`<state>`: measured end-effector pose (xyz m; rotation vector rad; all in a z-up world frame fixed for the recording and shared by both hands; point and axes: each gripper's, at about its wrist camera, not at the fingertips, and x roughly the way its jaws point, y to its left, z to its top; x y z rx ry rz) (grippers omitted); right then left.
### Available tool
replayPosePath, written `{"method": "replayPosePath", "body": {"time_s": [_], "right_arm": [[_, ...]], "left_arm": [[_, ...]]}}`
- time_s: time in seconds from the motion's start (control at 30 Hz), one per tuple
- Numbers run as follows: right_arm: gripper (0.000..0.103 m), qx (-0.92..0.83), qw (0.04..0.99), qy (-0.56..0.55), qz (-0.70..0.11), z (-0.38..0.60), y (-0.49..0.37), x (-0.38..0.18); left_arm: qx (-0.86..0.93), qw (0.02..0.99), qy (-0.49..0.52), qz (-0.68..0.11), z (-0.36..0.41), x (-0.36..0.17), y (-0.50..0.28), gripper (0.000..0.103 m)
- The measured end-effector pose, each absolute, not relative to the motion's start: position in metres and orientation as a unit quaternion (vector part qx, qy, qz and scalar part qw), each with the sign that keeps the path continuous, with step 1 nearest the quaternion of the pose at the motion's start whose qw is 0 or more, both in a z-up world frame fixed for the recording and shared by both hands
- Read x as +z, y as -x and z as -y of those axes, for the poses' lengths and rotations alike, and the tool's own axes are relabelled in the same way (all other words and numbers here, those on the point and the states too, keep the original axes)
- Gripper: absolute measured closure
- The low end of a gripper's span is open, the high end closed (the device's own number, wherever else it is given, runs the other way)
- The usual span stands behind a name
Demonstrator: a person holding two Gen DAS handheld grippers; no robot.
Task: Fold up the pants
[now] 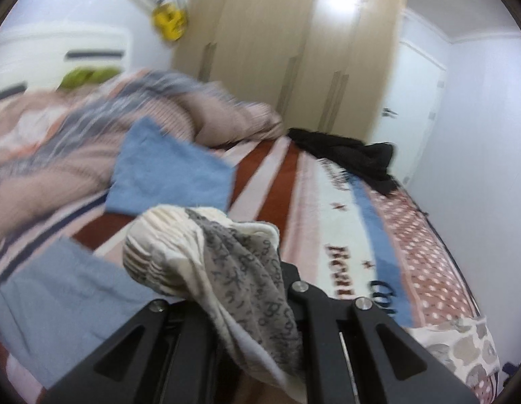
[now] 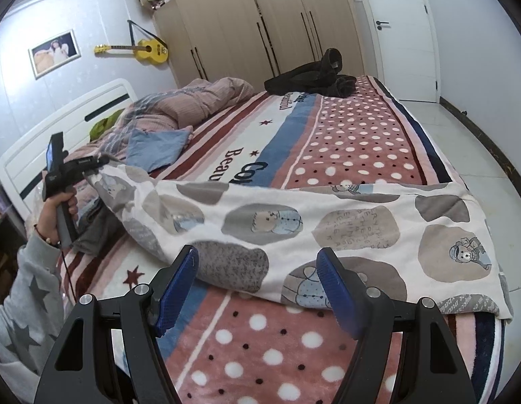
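Now the pants with little bears lie spread across the bed, one end lifted up and pinched tight in the left tongs, while the right tongs hang wide apart just above them.

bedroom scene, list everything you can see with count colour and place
pants: one, white with grey bear patches, across the bed's near end, one end lifted
blanket: one, pink dotted, striped, covering the bed
quilt: one, pink-grey, bunched near the headboard
blue cloth: one, beside the quilt
black garment: one, far end of the bed
guitar: one, yellow, on the wall
wardrobe: one, beige, far wall
door: one, white, right
left gripper: black, shut on the pants
right gripper: blue pads, open, over the pants' near edge
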<state>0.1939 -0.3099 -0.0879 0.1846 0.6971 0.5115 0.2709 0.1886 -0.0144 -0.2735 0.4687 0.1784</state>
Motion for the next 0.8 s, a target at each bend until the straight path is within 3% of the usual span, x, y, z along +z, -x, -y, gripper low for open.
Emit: {"method": "replayPosePath", "body": {"time_s": [0.23,0.37,0.6,0.8], "right_arm": [[0.034,0.242,0.909,-0.094,-0.326,0.329,-0.187,-0.086],[0.034,0.234,0.913,-0.102,-0.318,0.346,-0.179,-0.088],[0.034,0.209,0.919,-0.117,-0.314,0.384,-0.165,-0.094],[0.034,0.188,0.923,-0.125,-0.312,0.414,-0.155,-0.099]], "left_arm": [[-0.012,0.98,0.042,-0.196,-0.074,0.034,-0.273,0.098],[-0.088,0.975,-0.004,-0.203,0.008,0.032,-0.282,0.098],[-0.188,0.935,-0.09,-0.285,0.151,-0.054,-0.302,0.098],[-0.208,0.902,-0.13,-0.356,0.206,-0.115,-0.308,0.098]]}}
